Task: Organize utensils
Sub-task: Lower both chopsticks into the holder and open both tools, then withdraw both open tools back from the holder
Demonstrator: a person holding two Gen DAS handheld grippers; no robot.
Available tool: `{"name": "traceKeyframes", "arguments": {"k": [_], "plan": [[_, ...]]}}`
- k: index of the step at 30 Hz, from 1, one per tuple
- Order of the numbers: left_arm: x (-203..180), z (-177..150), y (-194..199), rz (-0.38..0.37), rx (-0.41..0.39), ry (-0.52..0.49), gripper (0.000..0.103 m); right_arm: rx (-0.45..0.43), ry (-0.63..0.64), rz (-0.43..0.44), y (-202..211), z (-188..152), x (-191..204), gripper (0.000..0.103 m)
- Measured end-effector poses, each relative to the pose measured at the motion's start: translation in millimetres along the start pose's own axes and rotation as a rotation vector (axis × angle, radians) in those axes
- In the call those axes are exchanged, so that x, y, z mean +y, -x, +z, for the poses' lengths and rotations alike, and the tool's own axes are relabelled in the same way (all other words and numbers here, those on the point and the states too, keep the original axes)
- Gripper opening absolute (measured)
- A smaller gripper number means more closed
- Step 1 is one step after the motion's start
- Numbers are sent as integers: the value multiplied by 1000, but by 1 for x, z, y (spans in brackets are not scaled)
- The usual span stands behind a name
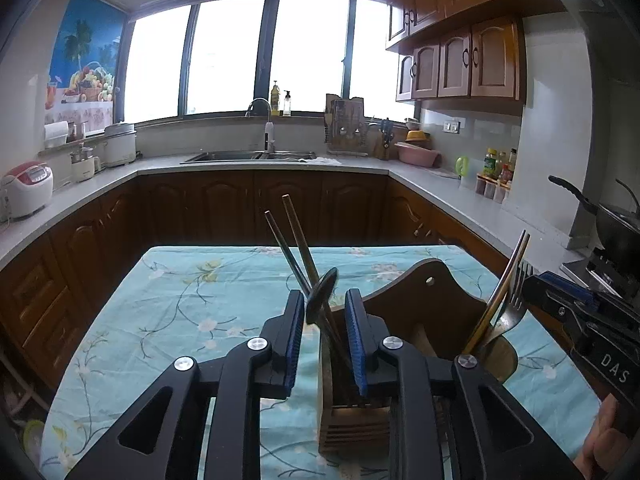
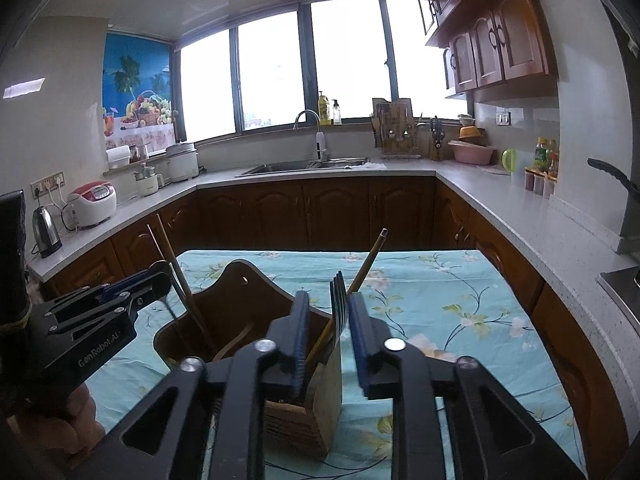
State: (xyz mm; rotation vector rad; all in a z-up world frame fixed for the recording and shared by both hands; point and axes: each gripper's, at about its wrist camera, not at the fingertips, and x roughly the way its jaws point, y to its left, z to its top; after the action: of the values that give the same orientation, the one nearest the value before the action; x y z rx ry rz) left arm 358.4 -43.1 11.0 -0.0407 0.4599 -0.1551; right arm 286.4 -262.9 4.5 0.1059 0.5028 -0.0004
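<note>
A wooden utensil holder (image 1: 432,300) stands on the table's teal flowered cloth (image 1: 200,300). In the left wrist view my left gripper (image 1: 325,312) is open around a dark spoon (image 1: 322,296), which stands in the holder's left compartment beside two chopsticks (image 1: 294,232); its blue pads do not press on the spoon. In the right wrist view my right gripper (image 2: 330,308) is open around a fork (image 2: 339,304) standing in the holder (image 2: 240,296) beside a gold-coloured handle (image 2: 370,260). The pads stand clear of the fork.
Wooden cabinets and a grey counter (image 1: 460,196) ring the table, with a sink (image 1: 248,156) under the window. A wok (image 1: 616,224) sits on the stove at right, and a kettle (image 2: 46,232) and rice cooker (image 2: 92,204) at left. A hand (image 1: 600,440) holds the other gripper.
</note>
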Motion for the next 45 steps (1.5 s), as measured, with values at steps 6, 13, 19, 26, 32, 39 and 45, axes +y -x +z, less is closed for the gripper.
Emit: {"name": "traceKeyframes", "arguments": {"k": [6,13,19,26,32,39,45], "plan": [[0,-3,0,0,1,6,29,0,-2,-1,1,0,-1,33],[2,-7,7,0,5,25,52,0,-24,8,4,0,-5,50],[8,-13,22,32,8,53,87,-18,-54,25,15,-3,-10,78],[17,-20,44,56,39,112,97,-15,-116,35,34,-10,-19,88],[26,-27,72,58,60,136,97,7,-177,48,53,-17,-24,93],[28,-40,105,49,94,148,97,20,-198,60,81,-32,-22,94],[29,-46,125,42,109,148,97,34,-216,60,102,-50,-19,95]]}}
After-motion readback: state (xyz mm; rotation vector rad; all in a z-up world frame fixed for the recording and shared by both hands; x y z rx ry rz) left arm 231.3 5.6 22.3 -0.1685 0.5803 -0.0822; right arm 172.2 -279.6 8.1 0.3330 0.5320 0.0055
